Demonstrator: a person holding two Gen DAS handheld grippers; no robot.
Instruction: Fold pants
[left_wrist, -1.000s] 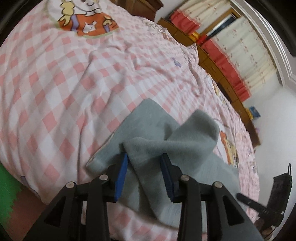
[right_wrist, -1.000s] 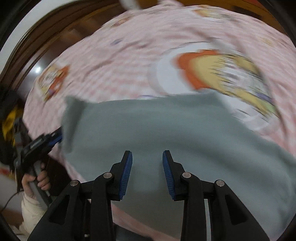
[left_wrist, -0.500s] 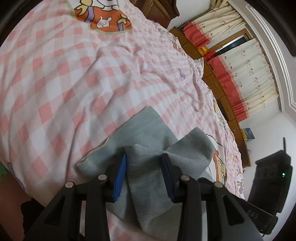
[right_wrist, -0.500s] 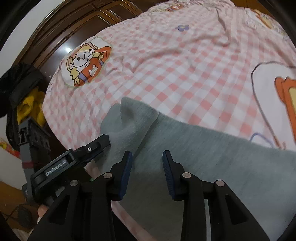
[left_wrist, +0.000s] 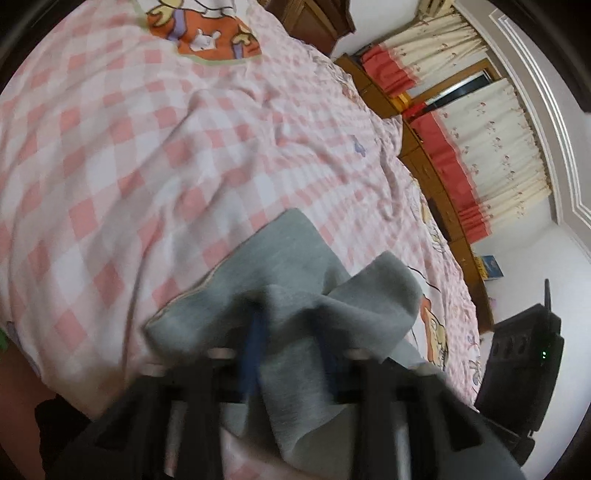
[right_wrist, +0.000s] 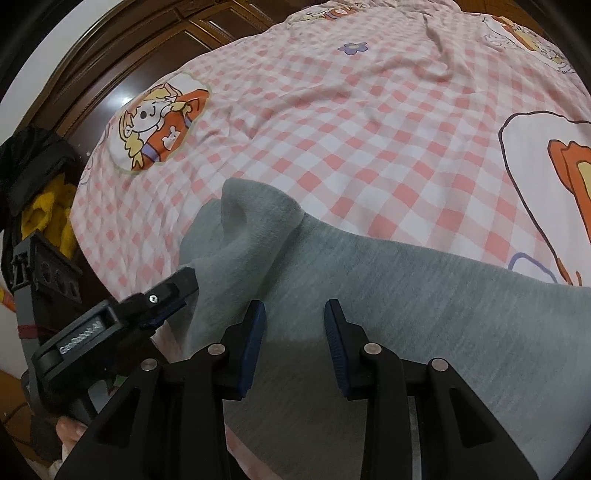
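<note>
Ahead of the fingers spreads a pink checked bedsheet (left_wrist: 155, 155); beyond it, cream curtains (left_wrist: 491, 122) with red trim; dark wooden wardrobe (right_wrist: 122, 59) upper-left.

A home bedroom: a bed (left_wrist: 155, 155) spread with a pink-and-white checked cartoon sheet, cream curtains (left_wrist: 495, 147) with red trim at the window, and dark wooden wardrobe doors (right_wrist: 122, 62) behind.
</note>
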